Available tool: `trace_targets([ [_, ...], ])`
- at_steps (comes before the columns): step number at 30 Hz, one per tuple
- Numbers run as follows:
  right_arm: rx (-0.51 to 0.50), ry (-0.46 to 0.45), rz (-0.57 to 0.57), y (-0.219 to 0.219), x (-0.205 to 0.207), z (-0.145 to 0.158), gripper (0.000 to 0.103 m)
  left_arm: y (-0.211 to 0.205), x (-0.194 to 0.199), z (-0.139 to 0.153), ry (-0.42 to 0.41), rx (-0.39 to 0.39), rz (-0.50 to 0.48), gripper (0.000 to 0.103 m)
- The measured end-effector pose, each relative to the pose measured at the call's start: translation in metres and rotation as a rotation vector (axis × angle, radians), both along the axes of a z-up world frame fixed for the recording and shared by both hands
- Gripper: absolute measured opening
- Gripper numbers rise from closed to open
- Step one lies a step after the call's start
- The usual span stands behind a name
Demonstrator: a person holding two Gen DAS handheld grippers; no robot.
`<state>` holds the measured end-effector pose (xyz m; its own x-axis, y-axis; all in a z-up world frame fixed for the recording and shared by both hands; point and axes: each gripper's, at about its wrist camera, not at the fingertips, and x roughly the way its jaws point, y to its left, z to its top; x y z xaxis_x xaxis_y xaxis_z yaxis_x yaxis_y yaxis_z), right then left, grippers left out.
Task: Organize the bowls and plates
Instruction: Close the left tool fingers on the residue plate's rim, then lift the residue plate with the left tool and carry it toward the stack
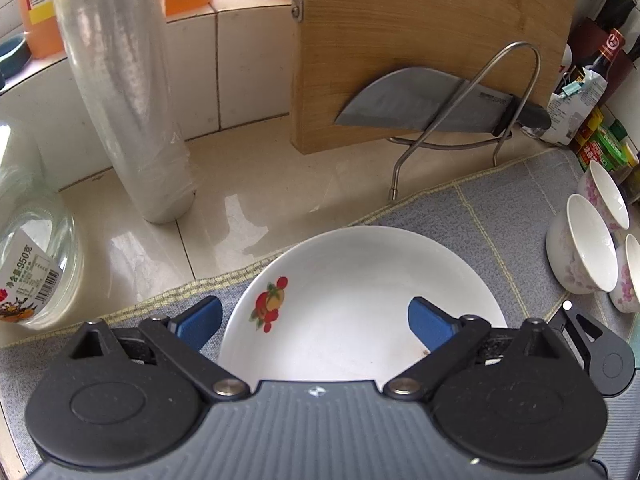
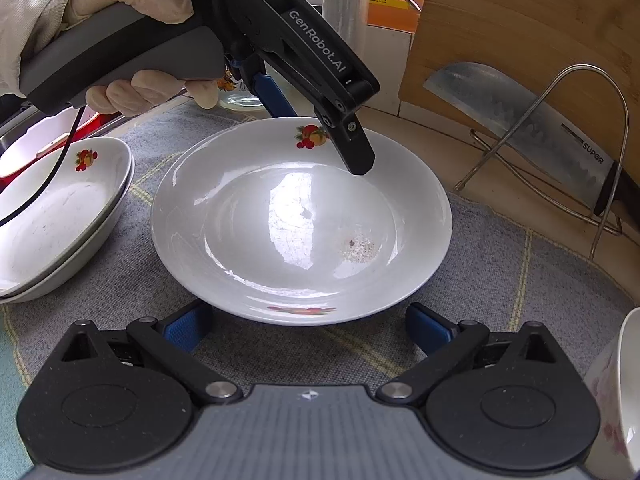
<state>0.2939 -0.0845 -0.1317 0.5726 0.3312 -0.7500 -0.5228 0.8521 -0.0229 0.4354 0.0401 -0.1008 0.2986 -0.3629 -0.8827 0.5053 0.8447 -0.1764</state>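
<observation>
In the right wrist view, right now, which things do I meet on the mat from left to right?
Stacked plates → big white plate, the left gripper straddling its far rim → floral bowl at the right edge.

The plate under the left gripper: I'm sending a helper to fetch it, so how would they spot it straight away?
Find the grey mat on the counter, in front of the wooden cutting board. In its middle lies one white plate, alone. Unlike the stacked plates beside it, it is single, with a small speckled stain inside and the left gripper straddling its far rim.
</observation>
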Motion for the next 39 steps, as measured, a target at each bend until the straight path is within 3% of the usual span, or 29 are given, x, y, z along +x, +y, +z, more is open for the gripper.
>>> trace_targets([
  [21,0.012,-0.026,0.026,0.003,0.001,-0.003,0.103,-0.012,0.019,-0.004,0.117,0.04,-0.143,0.093],
  [39,0.013,-0.06,0.043,0.004,0.003,-0.004,0.103,-0.023,0.025,-0.006,0.165,0.088,-0.218,0.093],
])
